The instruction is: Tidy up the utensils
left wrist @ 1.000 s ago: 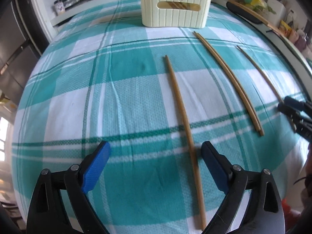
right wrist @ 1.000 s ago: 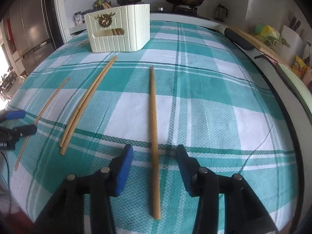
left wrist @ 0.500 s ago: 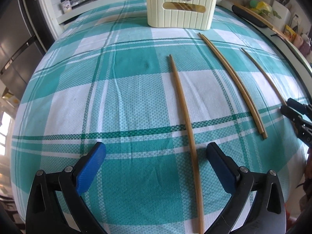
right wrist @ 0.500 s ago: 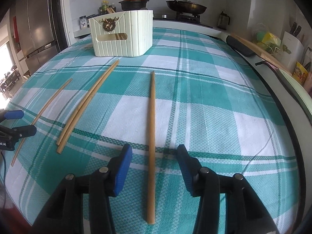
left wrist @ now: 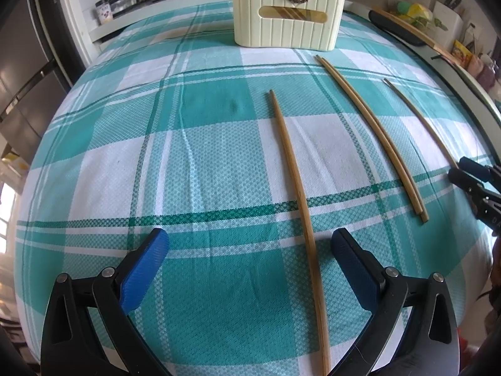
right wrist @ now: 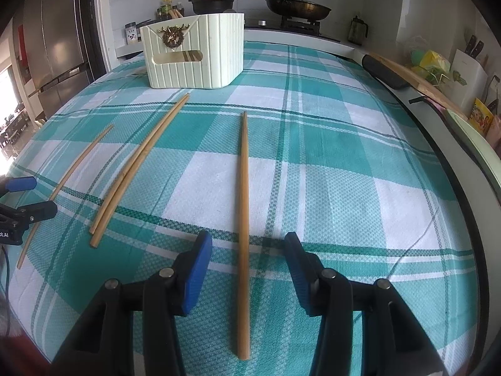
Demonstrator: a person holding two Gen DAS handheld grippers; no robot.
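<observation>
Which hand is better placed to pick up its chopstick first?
Probably right: the right hand-held gripper straddles the rightmost chopstick centred, jaws open narrowly. The left hand-held gripper has just been opening wide, the leftmost chopstick off-centre between its jaws.

Left tool (right wrist: 18, 194) body: partial print "ot.AI" (start cut off).

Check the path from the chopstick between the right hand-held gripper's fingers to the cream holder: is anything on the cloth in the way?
Nothing visible blocks it. The chopstick lies between the open right hand-held gripper fingers, and only bare checked cloth separates it from the cream holder. The paired chopsticks lie off to the left.
</observation>
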